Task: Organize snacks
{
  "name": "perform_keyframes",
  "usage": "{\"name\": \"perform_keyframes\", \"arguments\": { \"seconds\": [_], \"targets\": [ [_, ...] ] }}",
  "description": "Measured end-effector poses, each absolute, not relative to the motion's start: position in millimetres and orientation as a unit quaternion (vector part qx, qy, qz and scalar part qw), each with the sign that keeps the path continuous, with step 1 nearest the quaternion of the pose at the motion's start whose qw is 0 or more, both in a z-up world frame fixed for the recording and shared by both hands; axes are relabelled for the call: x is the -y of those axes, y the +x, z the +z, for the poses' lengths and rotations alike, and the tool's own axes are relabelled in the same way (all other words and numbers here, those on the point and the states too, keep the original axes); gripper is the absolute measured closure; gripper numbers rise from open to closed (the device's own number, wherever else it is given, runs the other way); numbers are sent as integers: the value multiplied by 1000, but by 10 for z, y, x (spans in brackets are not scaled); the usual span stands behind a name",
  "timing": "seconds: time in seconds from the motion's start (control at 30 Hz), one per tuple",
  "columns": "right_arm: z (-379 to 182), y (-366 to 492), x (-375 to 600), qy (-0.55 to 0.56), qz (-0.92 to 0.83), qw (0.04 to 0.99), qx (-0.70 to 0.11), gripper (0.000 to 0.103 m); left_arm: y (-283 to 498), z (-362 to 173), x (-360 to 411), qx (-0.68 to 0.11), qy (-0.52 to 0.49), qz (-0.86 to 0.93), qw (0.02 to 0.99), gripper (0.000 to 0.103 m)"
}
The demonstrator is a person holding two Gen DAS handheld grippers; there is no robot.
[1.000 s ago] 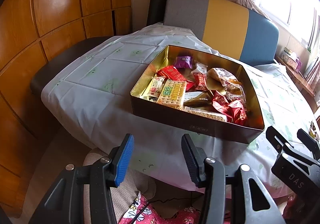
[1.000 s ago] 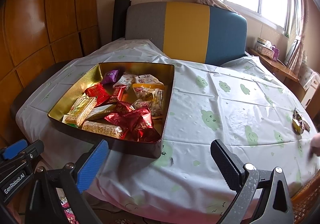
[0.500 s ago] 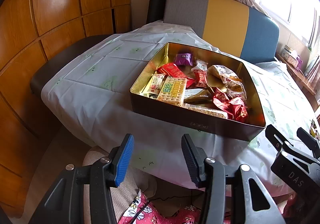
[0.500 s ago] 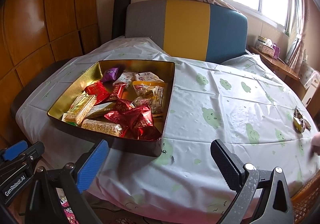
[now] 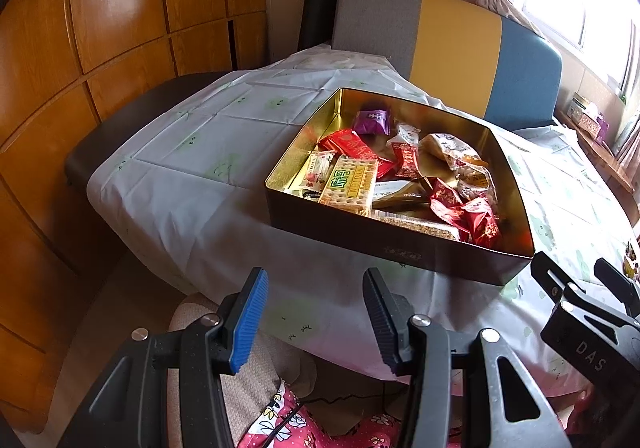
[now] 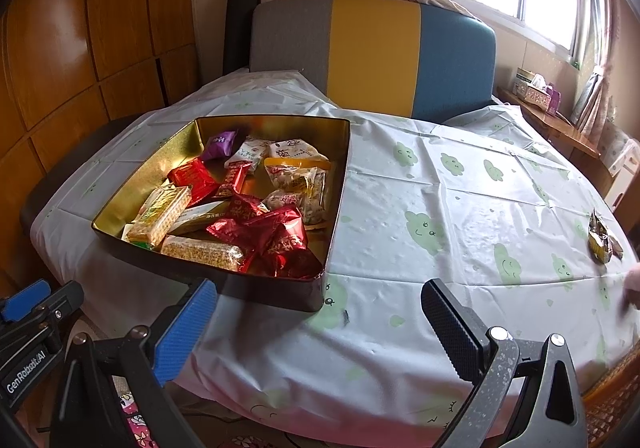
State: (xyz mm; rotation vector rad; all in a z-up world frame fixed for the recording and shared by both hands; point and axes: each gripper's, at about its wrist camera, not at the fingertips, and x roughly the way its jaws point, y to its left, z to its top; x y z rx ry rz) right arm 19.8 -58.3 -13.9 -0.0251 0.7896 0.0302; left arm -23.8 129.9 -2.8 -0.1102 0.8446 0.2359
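A dark tin box (image 5: 400, 248) (image 6: 256, 288) with a gold inside stands on the table, holding several wrapped snacks: a purple packet (image 5: 372, 121) (image 6: 219, 142), red packets (image 5: 472, 212) (image 6: 272, 232), and a cracker pack (image 5: 350, 186) (image 6: 162, 212). One loose gold-wrapped snack (image 6: 600, 240) lies on the cloth far right. My left gripper (image 5: 316, 316) hangs open before the table's near edge, nothing between its fingers. My right gripper (image 6: 320, 332) is open wide over the near edge, right of the box, and empty.
The round table wears a pale cloth with green cloud prints (image 6: 440, 208). Behind it stands a grey, yellow and blue chair back (image 6: 376, 52). Wooden panels (image 5: 80, 48) fill the left. A window sill with tissue boxes (image 6: 536, 88) is at the right.
Both views have shifted slightly, so the box sits a little lower in the frame. Both grippers stay open and empty.
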Motion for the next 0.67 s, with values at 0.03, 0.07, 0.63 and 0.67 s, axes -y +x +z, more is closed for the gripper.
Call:
{"name": "perform_keyframes", "arguments": {
  "seconds": [0.03, 0.07, 0.63, 0.67],
  "targets": [
    [-144, 200, 584, -12, 14, 923, -385, 0, -240, -29, -1296, -409, -53, 114, 904, 53],
    [-145, 203, 587, -11, 14, 923, -385, 0, -243, -29, -1291, -409, -53, 114, 904, 53],
    [-186, 215, 663, 0, 15, 919, -394, 0, -221, -53, -1280, -419, -53, 119, 899, 53],
    [-191, 217, 670, 1, 15, 919, -395, 0, -214, -59, -1284, -420, -53, 119, 898, 53]
  ]
}}
